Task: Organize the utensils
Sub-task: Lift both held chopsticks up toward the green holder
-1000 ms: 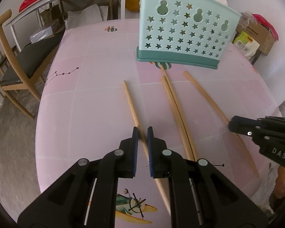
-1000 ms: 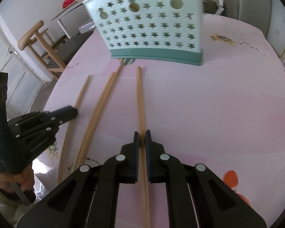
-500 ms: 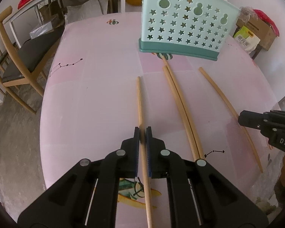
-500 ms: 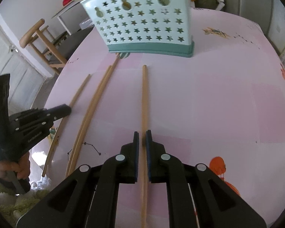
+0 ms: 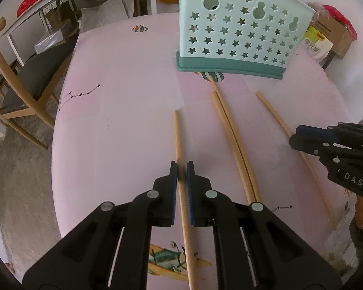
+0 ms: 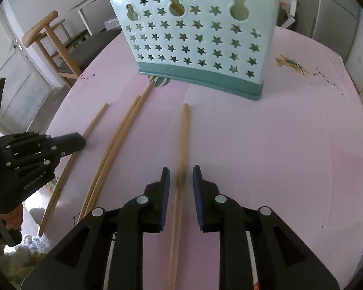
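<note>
The left gripper (image 5: 181,166) is clamping narrowly on a wooden chopstick (image 5: 177,133), which is running straight between the two pads and reaching forward over the pink table (image 5: 133,120) toward the mint star-punched utensil holder (image 5: 237,36). Whether that chopstick is lifting clear of the cloth is hard to tell, since its near end is blurring under the fingers.

The right gripper (image 6: 180,176) is spreading its jaws, and a second chopstick (image 6: 183,130) is lying in the gap between them with bare space on either side, neither pad touching it. Its far tip is pointing at the holder's dark green base and stopping short of it.

A pair of chopsticks (image 5: 232,135) is lying side by side on the table between the two grippers, the farther tip reaching just under the holder's base. The holder is standing upright at the far side of the table.
</note>
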### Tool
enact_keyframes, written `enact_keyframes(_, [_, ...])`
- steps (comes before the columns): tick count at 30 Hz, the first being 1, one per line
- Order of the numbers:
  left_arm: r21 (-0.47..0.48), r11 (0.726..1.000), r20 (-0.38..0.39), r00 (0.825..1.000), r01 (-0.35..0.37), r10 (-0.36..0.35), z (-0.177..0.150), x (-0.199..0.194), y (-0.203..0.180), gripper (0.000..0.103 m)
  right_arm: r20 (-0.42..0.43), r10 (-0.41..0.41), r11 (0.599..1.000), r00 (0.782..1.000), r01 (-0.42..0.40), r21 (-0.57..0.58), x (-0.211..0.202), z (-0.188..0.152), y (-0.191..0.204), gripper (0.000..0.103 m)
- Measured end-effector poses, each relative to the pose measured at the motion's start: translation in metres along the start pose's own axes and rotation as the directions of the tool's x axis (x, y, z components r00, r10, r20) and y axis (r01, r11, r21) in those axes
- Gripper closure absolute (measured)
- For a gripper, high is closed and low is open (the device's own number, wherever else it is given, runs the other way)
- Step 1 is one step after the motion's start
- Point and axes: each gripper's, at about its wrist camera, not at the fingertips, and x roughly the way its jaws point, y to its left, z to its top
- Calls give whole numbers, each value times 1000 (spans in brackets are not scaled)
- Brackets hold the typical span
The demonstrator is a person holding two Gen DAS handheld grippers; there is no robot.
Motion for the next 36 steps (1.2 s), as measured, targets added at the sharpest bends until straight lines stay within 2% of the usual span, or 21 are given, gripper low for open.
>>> enact_keyframes(9, [-12,1000,-2,1000,7,-7,18,11,6,96,20,-13,999,1000,14,-29,10,17,9,84])
enact_keyframes(11, [-19,1000,2,1000,8,-8,21,12,7,96,28,-18,999,999,19,-28,12,20,9,86])
enact_keyframes(14, [-31,999,10,1000,9,-8,24,14,7,97,39,-17,1000,999,18,-18,13,22,7,95])
enact_keyframes(18, [-60,998,6,1000,19,-19,28,15,10,99,46,19,1000,999,-20,18,9,26,3,96])
enact_keyframes(20, [-83,996,31,999,36,-34,30,7,14,99,77,31,999,997,-33,25,-1,27,1,96])
enact_keyframes(24, [-101,993,126,991,65,-52,36,-30,22,99,132,82,994,988,-92,67,-25,28,-9,96])
enact_keyframes(27, [-108,990,213,975,94,-69,41,-65,29,99,173,109,988,979,-126,94,-43,29,-18,96])
enact_keyframes(31, [-114,980,334,935,162,-116,52,-111,38,99,215,117,983,969,-144,113,-63,31,-27,96])
enact_keyframes(36, [-68,970,488,856,232,-171,74,-167,34,99,245,121,979,962,-156,130,-74,31,-32,96])
